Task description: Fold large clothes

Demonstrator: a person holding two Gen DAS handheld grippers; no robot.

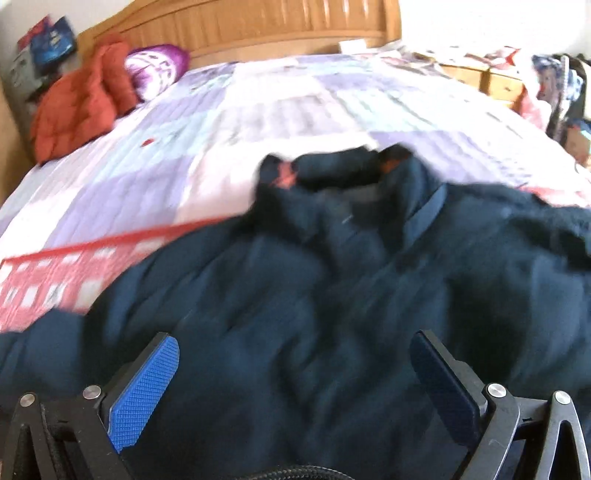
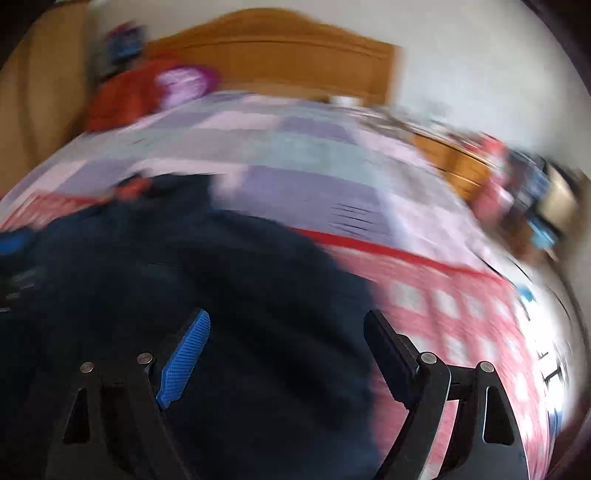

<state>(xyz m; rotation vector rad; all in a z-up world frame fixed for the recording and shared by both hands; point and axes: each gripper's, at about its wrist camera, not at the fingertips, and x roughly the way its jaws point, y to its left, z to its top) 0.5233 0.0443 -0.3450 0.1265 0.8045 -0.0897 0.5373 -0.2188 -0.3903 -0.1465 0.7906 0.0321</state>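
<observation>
A large dark navy garment lies rumpled on the bed's patchwork quilt, its collar end with a bit of orange lining pointing toward the headboard. My left gripper hovers over the garment with its blue-padded fingers wide apart and nothing pinched between them. In the blurred right wrist view the same garment fills the lower left. My right gripper stands open above its right edge, where the navy cloth meets the red-and-white part of the quilt.
A wooden headboard closes the far side. A red padded jacket and a purple pillow lie at the far left corner. A wooden nightstand with piled clothes stands to the right of the bed.
</observation>
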